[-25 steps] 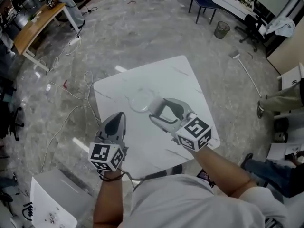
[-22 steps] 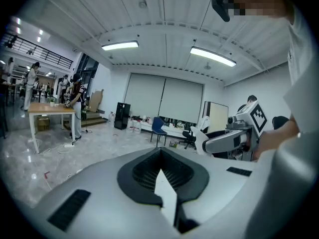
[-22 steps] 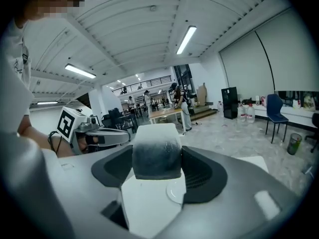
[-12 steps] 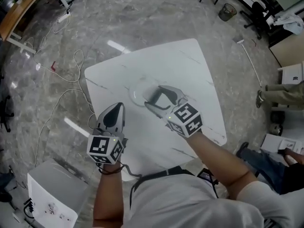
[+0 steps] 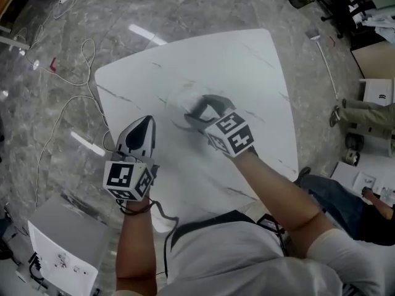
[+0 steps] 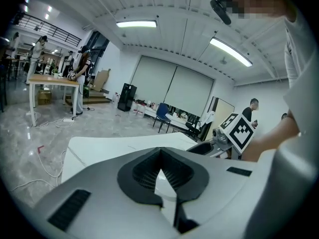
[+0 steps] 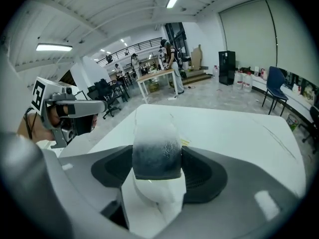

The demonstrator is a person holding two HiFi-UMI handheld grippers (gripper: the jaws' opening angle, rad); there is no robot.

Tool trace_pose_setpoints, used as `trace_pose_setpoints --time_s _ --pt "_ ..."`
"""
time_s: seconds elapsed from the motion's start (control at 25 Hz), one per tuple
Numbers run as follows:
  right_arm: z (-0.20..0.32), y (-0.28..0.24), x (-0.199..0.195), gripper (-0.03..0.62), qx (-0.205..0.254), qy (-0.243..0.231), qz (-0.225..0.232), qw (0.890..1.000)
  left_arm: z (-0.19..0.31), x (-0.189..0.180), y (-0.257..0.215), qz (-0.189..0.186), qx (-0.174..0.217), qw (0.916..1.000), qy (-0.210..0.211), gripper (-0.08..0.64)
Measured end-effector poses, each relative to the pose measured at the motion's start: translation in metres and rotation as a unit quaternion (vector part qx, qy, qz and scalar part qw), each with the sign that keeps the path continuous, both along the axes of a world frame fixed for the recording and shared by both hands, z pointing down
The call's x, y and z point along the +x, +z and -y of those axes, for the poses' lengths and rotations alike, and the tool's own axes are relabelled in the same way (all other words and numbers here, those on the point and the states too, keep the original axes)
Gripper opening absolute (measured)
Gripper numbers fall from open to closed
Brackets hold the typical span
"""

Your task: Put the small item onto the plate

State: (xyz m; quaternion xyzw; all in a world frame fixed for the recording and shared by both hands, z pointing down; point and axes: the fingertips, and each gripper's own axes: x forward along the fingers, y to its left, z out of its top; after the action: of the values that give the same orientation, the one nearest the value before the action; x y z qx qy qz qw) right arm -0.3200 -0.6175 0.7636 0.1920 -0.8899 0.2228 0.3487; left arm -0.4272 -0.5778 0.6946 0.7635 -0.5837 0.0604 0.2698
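The left gripper (image 5: 143,127) is over the white table's (image 5: 247,66) edge, its jaws pressed together with nothing between them. To its right, the right gripper (image 5: 197,107) is clenched on the small item (image 7: 155,153), a frosted translucent piece, directly over the faint clear plate (image 5: 175,101); whether they touch is unclear.
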Motion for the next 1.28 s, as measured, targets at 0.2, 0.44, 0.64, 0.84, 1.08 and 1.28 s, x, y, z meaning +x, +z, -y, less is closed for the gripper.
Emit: trace_pose_setpoints --time_s 0.2,0.44,0.64,0.84,1.08,1.28 --pt "0.005 0.034 -0.008 0.291 -0.007 -0.009 -0.033 0.999 0.009 -0.004 0.019 -0.008 -0.010 0.9999 0.004 0.005" --pt "0.005 0.061 -0.010 0.291 -0.005 -0.026 -0.084 0.996 0.012 -0.012 0.030 -0.013 -0.015 0.9998 0.004 0.005" --pt "0.004 0.073 -0.011 0.291 0.002 -0.039 -0.112 0.993 0.009 -0.018 0.035 -0.015 -0.018 0.9997 0.000 0.005" --pt "0.004 0.078 -0.012 0.290 0.009 -0.043 -0.120 0.992 0.004 -0.023 0.039 -0.017 -0.020 0.9996 -0.006 0.005" --pt "0.005 0.072 -0.012 0.291 0.025 -0.038 -0.105 0.993 -0.003 -0.023 0.036 -0.016 -0.020 0.9996 -0.008 0.005" --pt "0.001 0.043 -0.004 0.287 0.055 -0.029 -0.074 0.995 -0.019 -0.013 0.024 -0.013 -0.016 0.9997 -0.011 0.005"
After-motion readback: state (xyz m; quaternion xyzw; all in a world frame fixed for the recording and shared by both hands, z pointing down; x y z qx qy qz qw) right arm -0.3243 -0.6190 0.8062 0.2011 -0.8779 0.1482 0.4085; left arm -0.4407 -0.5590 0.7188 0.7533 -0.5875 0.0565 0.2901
